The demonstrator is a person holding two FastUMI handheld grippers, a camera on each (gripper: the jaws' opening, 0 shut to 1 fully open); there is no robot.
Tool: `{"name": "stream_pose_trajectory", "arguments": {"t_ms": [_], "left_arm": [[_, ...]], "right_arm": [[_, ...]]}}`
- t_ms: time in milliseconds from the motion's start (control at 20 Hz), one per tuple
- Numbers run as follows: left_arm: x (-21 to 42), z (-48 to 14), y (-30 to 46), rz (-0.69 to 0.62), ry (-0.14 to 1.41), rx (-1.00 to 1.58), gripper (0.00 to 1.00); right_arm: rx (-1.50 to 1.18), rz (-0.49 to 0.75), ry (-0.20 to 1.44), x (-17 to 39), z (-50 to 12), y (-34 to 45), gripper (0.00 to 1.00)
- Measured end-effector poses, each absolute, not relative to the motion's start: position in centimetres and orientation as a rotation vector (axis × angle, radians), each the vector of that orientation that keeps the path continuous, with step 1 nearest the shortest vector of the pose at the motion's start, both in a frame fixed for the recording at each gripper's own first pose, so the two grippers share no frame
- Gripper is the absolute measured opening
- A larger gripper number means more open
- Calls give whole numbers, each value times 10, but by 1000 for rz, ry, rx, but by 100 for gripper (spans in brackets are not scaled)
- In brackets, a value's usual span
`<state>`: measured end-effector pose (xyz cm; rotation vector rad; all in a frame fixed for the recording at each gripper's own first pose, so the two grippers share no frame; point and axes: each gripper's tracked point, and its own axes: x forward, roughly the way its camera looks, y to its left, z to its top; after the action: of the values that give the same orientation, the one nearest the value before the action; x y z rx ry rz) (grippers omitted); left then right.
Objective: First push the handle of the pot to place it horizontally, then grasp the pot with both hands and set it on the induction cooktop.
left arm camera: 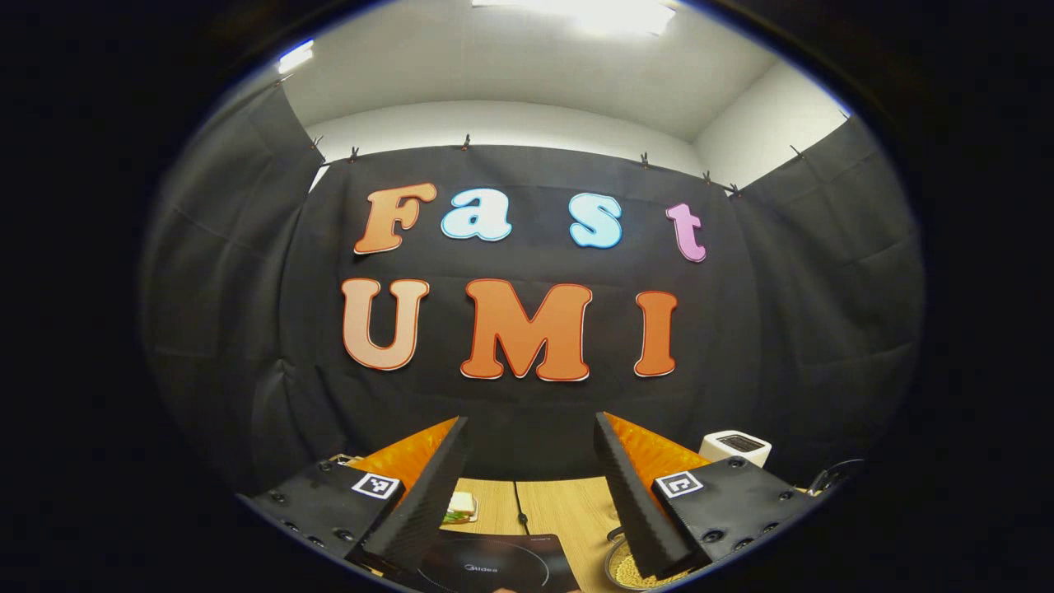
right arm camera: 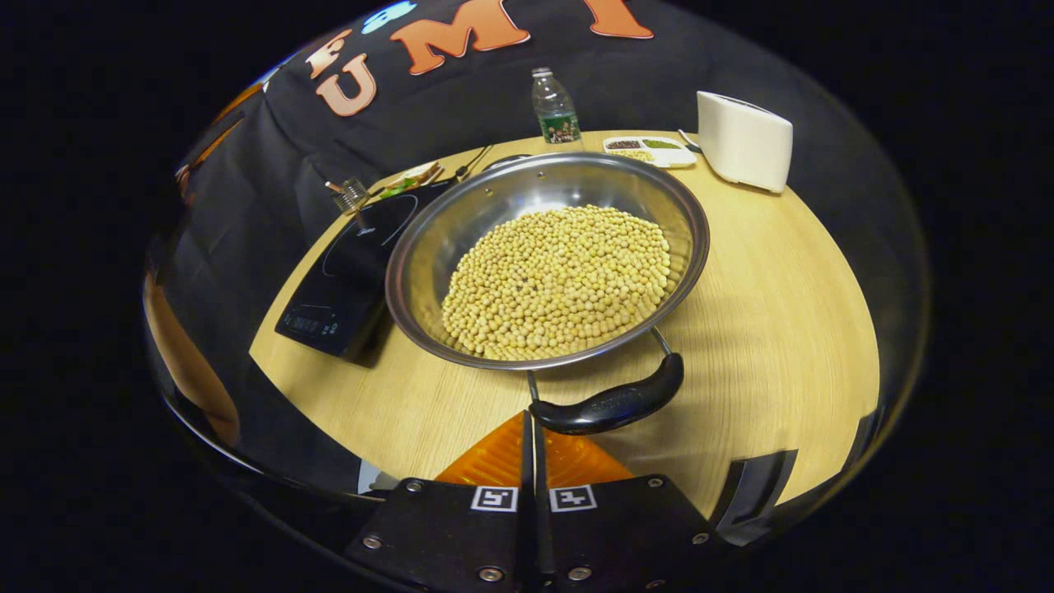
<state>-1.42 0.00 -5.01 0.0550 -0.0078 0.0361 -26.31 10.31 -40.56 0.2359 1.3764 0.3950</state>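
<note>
1. Right gripper [right arm camera: 531, 428]: fingers pressed together, no gap, nothing between them. Tips sit just at the near end of the pot handle [right arm camera: 613, 403]; contact can't be confirmed.
2. The pot handle is a dark curved loop on two wire struts at the near rim of the pot [right arm camera: 428, 247], lying roughly level across the view, slightly higher on the right.
3. The pot is a wide steel bowl shape, resting on the wooden table [right arm camera: 782, 329], loaded with soybeans [right arm camera: 560, 280].
4. Induction cooktop [right arm camera: 350, 272] lies flat on the table just left of the pot in the right gripper view; the pot rim overlaps its right edge in the view. The pot is not on the cooktop.
5. Behind the pot: water bottle [right arm camera: 556, 111], divided tray [right arm camera: 650, 151] with grains, white toaster [right arm camera: 743, 140] at far right, plate of food [right arm camera: 409, 179] near the cooktop's far end.
6. Left gripper [left arm camera: 527, 486]: fingers spread wide, nothing between them, raised and aimed at the booth wall.
7. Low in the left gripper view, between and under the fingers: cooktop [left arm camera: 494, 564], table strip [left arm camera: 568, 511], and the pot rim with beans [left arm camera: 622, 568] behind the right-hand finger.
</note>
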Motion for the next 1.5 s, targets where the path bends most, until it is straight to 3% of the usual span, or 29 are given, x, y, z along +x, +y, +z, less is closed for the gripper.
{"name": "stream_pose_trajectory", "arguments": {"t_ms": [400,1500], "left_arm": [[-13,-58,0,31,9,36,97],[-9,-69,25,53,14,49,97]], "right_arm": [[368,265,1468,-261,-420,93,1],[283,33,1454,-215,-439,7,0]]}}
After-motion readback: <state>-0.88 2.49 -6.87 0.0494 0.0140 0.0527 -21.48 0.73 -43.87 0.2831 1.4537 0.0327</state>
